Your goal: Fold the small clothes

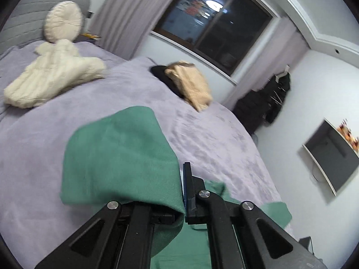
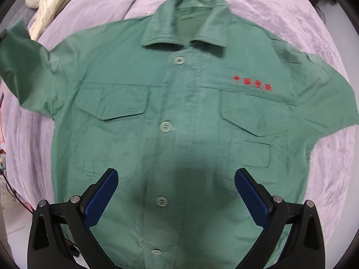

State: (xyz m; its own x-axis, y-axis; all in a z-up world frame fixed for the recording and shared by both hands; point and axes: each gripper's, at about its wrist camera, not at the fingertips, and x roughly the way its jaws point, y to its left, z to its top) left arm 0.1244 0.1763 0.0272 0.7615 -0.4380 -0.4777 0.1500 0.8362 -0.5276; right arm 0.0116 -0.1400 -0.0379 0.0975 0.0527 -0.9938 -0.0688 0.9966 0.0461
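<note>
While the green shirt (image 2: 179, 116) lies face up and spread flat on the lilac bedspread (image 2: 325, 179), buttoned down the front, its collar points away from the right wrist camera and both short sleeves reach outward. Two flap pockets sit on the chest, and small red embroidered characters (image 2: 252, 83) run above the one on the viewer's right. The right hand-held gripper (image 2: 177, 190) hovers over the lower front with its blue-padded fingers (image 2: 101, 197) spread wide apart, nothing between them. The left hand-held gripper (image 1: 182, 186) is clamped on a fold of the shirt (image 1: 121, 157), which is lifted off the bed and drapes over one finger. No containers are visible. Farther up the bed lie a cream quilted jacket (image 1: 53, 78), a round cream cushion (image 1: 64, 21) against the grey headboard (image 1: 20, 18), and a tan garment (image 1: 193, 85) stacked on a black one (image 1: 160, 72). Dark clothes (image 1: 267, 103) hang beside the window (image 1: 215, 22).
</note>
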